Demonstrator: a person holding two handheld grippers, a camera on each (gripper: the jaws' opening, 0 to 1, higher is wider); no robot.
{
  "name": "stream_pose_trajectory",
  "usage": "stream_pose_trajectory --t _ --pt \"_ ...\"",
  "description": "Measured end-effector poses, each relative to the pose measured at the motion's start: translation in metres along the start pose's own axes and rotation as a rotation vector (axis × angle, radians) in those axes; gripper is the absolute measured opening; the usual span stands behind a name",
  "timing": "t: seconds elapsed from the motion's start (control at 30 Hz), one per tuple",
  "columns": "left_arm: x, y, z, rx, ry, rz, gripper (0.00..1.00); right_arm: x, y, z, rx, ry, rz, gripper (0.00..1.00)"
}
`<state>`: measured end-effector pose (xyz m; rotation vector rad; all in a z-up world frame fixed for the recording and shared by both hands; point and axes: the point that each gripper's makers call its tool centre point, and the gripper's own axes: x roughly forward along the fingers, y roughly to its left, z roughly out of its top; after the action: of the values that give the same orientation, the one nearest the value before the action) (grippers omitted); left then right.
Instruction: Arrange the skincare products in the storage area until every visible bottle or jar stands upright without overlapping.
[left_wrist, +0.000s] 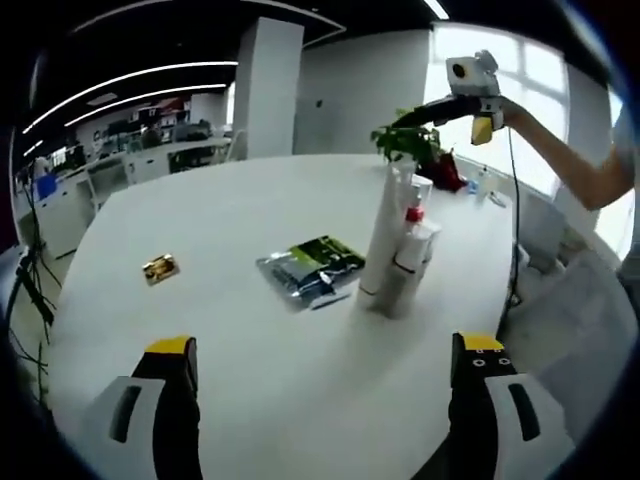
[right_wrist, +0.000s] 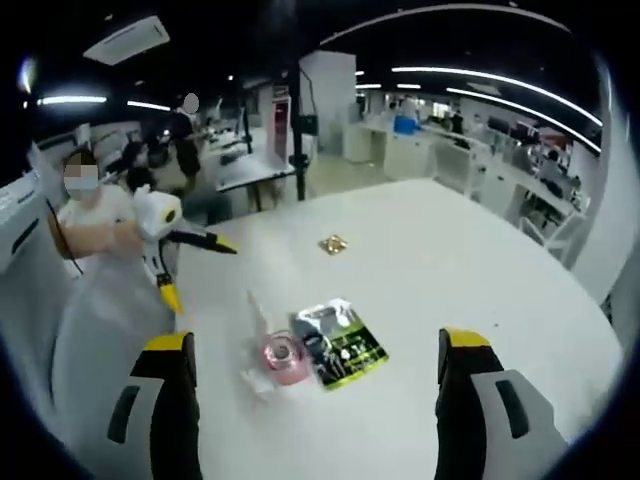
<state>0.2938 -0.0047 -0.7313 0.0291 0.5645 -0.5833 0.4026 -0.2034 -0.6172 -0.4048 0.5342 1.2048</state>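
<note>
A tight cluster of skincare bottles stands upright on the white table (left_wrist: 200, 260): a tall white tube (left_wrist: 383, 235) and a shorter white pump bottle (left_wrist: 412, 250) with a red collar. A green-and-black sachet (left_wrist: 315, 268) lies flat just left of them. From above, the right gripper view shows the cluster's pink-topped bottle (right_wrist: 283, 355) touching the sachet (right_wrist: 345, 345). My left gripper (left_wrist: 324, 345) is open, short of the bottles. My right gripper (right_wrist: 315, 340) is open, high above them. Each gripper shows in the other's view, right gripper (left_wrist: 450, 115) and left gripper (right_wrist: 200, 270).
A small gold packet (left_wrist: 160, 267) lies apart on the table's left, also seen as the gold packet (right_wrist: 333, 243). A potted plant (left_wrist: 405, 140) and small bottles (left_wrist: 480, 185) sit beyond the table's far edge. A person's arm (left_wrist: 570, 165) reaches in. Desks and a person (right_wrist: 185, 140) fill the office behind.
</note>
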Motion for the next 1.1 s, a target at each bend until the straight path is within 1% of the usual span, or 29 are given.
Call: stream_pose_trajectory --t 0.1,0.17,0.3,0.33,0.43,0.5,0.6,0.7,0.77,0.83,0.93,1.0,1.1 --pt "0.002 -0.002 0.0 -0.019 -0.002 -0.02 0.97 0.003 -0.009 -0.005 -0.001 0.01 -0.008 0.99" --pt "0.007 -0.001 -0.001 -0.019 0.012 -0.032 0.96 0.004 -0.015 -0.008 0.01 0.014 -0.012 0.97" --pt "0.02 0.005 0.004 0.032 0.02 -0.051 0.93 0.007 -0.024 -0.012 0.02 0.017 -0.023 0.95" --pt "0.024 0.006 0.005 0.044 0.03 -0.066 0.92 0.009 -0.028 -0.014 0.023 0.019 -0.029 0.95" --pt "0.032 0.008 0.004 0.069 0.062 -0.091 0.91 0.015 -0.037 -0.017 0.046 0.02 -0.038 0.92" --pt "0.04 0.015 0.002 0.079 0.071 -0.1 0.87 0.02 -0.041 -0.02 0.059 0.018 -0.038 0.88" --pt "0.049 0.021 0.004 0.047 0.081 -0.116 0.81 0.028 -0.047 -0.026 0.09 0.025 -0.045 0.85" --pt "0.058 0.025 0.01 -0.009 0.056 -0.139 0.76 0.036 -0.054 -0.034 0.113 0.029 -0.056 0.81" --pt "0.063 0.026 0.013 -0.025 0.051 -0.148 0.72 0.043 -0.058 -0.04 0.139 0.027 -0.06 0.77" --pt "0.07 0.027 0.013 -0.049 0.051 -0.156 0.66 0.05 -0.06 -0.045 0.159 0.027 -0.058 0.74" --pt "0.081 0.027 0.011 -0.064 0.062 -0.163 0.62 0.061 -0.061 -0.053 0.186 0.033 -0.051 0.66" --pt "0.086 0.027 0.011 -0.073 0.066 -0.165 0.58 0.069 -0.06 -0.058 0.204 0.038 -0.042 0.63" --pt "0.097 0.024 0.01 -0.143 0.071 -0.187 0.5 0.079 -0.06 -0.065 0.225 0.042 -0.034 0.6"
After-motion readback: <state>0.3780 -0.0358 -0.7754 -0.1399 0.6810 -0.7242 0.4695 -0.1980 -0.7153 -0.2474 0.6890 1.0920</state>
